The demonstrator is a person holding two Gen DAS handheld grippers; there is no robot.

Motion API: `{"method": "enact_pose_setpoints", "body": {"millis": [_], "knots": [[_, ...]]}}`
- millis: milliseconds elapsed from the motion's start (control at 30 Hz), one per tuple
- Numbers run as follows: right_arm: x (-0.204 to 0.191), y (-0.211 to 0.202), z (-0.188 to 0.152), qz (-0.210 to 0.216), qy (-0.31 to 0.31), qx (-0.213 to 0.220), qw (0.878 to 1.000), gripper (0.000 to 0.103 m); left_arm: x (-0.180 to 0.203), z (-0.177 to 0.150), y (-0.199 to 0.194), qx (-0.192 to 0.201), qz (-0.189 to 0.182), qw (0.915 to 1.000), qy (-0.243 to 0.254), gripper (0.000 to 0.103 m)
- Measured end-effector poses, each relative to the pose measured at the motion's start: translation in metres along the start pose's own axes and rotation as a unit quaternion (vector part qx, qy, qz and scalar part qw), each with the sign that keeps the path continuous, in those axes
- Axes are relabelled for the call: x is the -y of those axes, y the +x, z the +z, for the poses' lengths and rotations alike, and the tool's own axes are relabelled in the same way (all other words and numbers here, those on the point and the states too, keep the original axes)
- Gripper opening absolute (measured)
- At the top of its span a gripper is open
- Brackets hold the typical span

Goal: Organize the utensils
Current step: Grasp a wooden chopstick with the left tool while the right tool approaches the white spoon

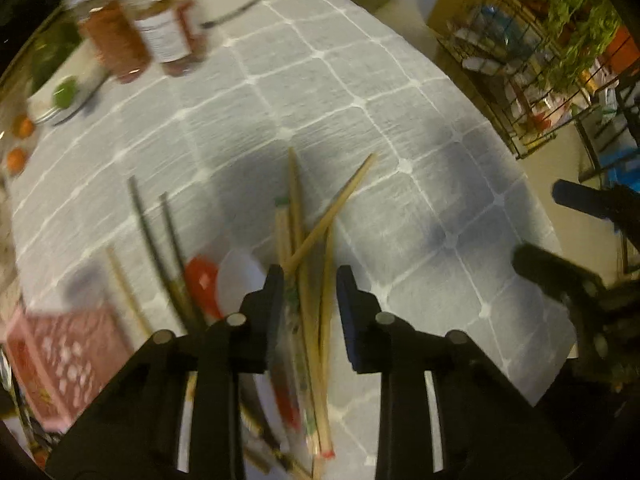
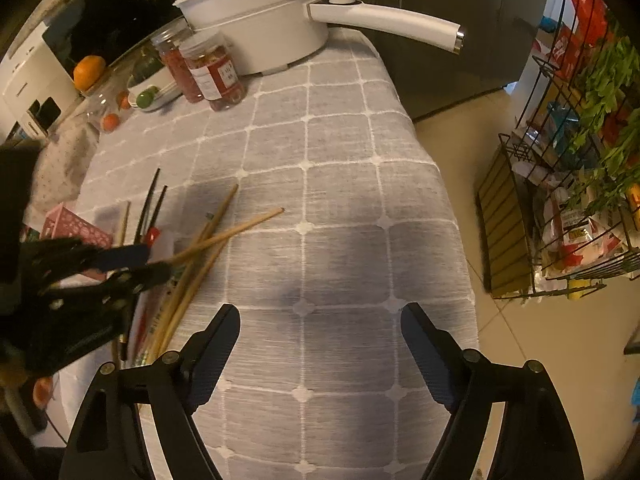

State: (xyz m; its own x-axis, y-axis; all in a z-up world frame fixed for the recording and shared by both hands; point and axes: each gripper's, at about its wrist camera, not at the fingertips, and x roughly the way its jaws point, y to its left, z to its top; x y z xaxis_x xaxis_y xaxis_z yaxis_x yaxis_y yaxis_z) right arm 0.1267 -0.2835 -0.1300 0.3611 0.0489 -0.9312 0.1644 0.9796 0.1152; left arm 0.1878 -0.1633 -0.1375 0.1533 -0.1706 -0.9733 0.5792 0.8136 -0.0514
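Note:
A loose bundle of wooden chopsticks (image 1: 298, 208) (image 2: 224, 232) lies crossed on the grey checked tablecloth (image 1: 360, 92). My left gripper (image 1: 310, 276) (image 2: 140, 262) points down over the bundle. Its jaws stand narrow on either side of the sticks, and a slim gap shows at the right finger (image 1: 352, 312). Two dark chopsticks (image 1: 148, 224) (image 2: 150, 200) lie just to the left, beside something red and white (image 1: 202, 280). My right gripper (image 2: 320, 316) (image 1: 560, 232) hangs wide open over bare cloth to the right of the sticks, holding nothing.
A pink perforated basket (image 1: 60, 356) (image 2: 68, 224) sits at the left. At the far end stand two red-filled jars (image 2: 216, 76), a white pot (image 2: 260, 32) with a long handle, and oranges (image 2: 89, 72). Beyond the table's right edge, a wire rack (image 2: 560, 200) stands on the floor.

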Motion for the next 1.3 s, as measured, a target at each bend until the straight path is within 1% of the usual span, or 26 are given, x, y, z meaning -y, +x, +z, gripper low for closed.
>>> {"method": "enact_pose_setpoints", "body": {"millis": [100, 167, 233, 267, 367, 400, 500, 700, 900, 1067, 1100, 1133, 1233, 1300], "knots": [[0.006, 0.002, 0.0, 0.002, 0.008, -0.004, 1.0, 0.084, -0.002, 0.013, 0.014, -0.01, -0.001, 0.9999, 0.006, 0.028], [0.011, 0.002, 0.0, 0.006, 0.014, -0.007, 1.0, 0.084, -0.004, 0.017, 0.019, -0.016, -0.006, 0.9998, 0.007, 0.025], [0.016, 0.003, 0.001, 0.006, 0.019, -0.007, 1.0, 0.084, -0.004, 0.021, 0.023, -0.024, -0.01, 0.9996, 0.015, 0.017], [0.018, 0.003, 0.001, 0.006, 0.02, -0.007, 1.0, 0.084, -0.003, 0.022, 0.025, -0.028, -0.011, 0.9994, 0.02, 0.015], [0.021, 0.004, 0.001, 0.006, 0.024, -0.008, 1.0, 0.084, -0.002, 0.025, 0.027, -0.029, 0.0, 0.9993, 0.025, 0.012], [0.023, 0.005, 0.001, 0.005, 0.025, -0.009, 1.0, 0.084, -0.003, 0.026, 0.026, -0.03, 0.001, 0.9993, 0.022, 0.01], [0.024, 0.005, 0.001, 0.006, 0.029, -0.01, 1.0, 0.084, -0.005, 0.025, 0.021, -0.02, 0.007, 0.9997, 0.013, 0.006], [0.02, 0.006, 0.004, 0.012, 0.033, -0.011, 0.999, 0.084, -0.014, 0.013, -0.012, 0.025, -0.002, 0.9996, -0.014, 0.006], [0.01, 0.009, 0.006, 0.02, 0.033, -0.012, 0.999, 0.084, -0.024, -0.017, -0.058, 0.083, -0.003, 0.9959, -0.038, 0.005], [-0.005, 0.014, 0.009, 0.033, 0.026, -0.016, 0.999, 0.084, -0.026, -0.05, -0.094, 0.137, 0.028, 0.9888, -0.052, 0.004], [-0.009, 0.015, 0.01, 0.034, 0.024, -0.017, 0.999, 0.083, -0.028, -0.057, -0.101, 0.144, 0.028, 0.9876, -0.055, 0.0], [-0.015, 0.018, 0.011, 0.037, 0.021, -0.019, 0.999, 0.083, -0.031, -0.066, -0.109, 0.156, 0.031, 0.9855, -0.059, 0.0], [-0.03, 0.023, 0.014, 0.053, 0.017, -0.023, 0.998, 0.077, -0.036, -0.086, -0.128, 0.186, 0.033, 0.9796, -0.07, 0.0], [-0.041, 0.028, 0.017, 0.074, 0.014, -0.025, 0.997, 0.07, -0.04, -0.098, -0.138, 0.205, 0.032, 0.975, -0.079, 0.0]]}}
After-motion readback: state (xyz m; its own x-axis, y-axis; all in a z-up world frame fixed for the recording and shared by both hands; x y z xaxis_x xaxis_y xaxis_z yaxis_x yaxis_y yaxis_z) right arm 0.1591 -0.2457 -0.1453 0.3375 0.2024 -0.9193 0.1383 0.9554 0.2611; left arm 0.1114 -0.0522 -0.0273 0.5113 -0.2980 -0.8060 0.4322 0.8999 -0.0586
